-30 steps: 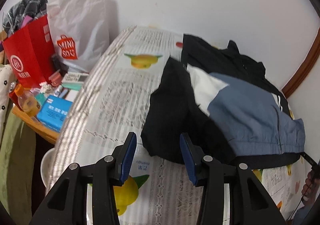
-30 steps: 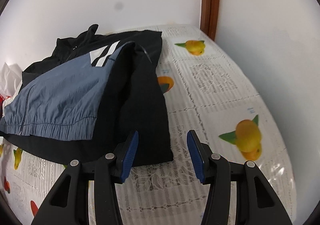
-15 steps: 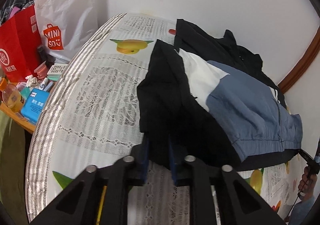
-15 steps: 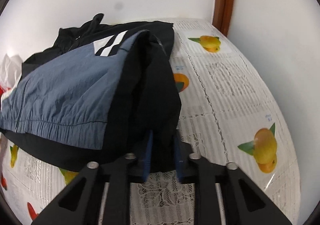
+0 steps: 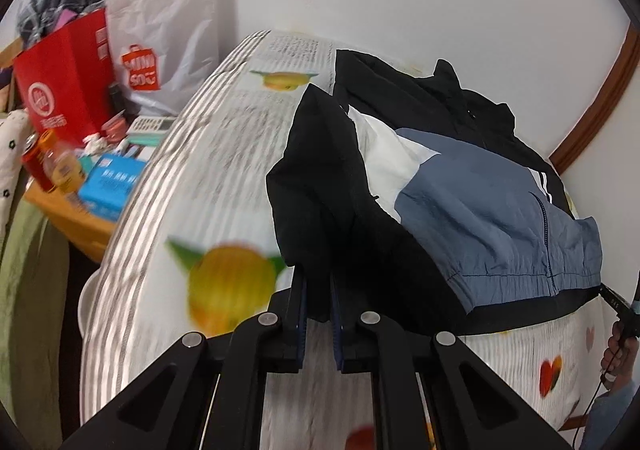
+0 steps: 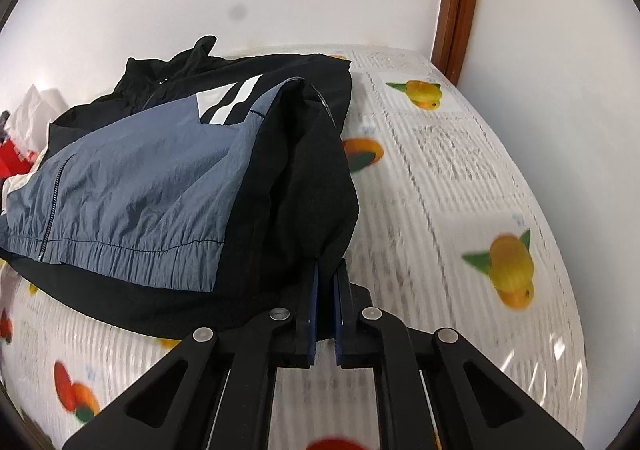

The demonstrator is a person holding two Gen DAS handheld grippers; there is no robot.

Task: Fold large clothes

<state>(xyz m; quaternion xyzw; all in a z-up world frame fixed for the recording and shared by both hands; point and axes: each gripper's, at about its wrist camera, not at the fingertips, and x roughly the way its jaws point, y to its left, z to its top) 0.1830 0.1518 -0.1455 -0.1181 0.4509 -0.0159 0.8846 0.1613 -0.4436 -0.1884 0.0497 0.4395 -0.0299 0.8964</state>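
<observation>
A table under a white lace-patterned cloth printed with oranges carries 1 black, blue and white jacket lying directly on it.

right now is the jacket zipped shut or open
Zipped shut at the hem: the jacket's zipper line runs closed through the blue panel; higher up, cannot tell.

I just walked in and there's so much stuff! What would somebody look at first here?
Probably the big black and blue jacket lying on the fruit-print tablecloth, with each black sleeve end pinched by a hand-held gripper: the left one and the right one. Next, the bright red shopping bag on the cluttered side table to the left, with a white bag beside it.
</observation>
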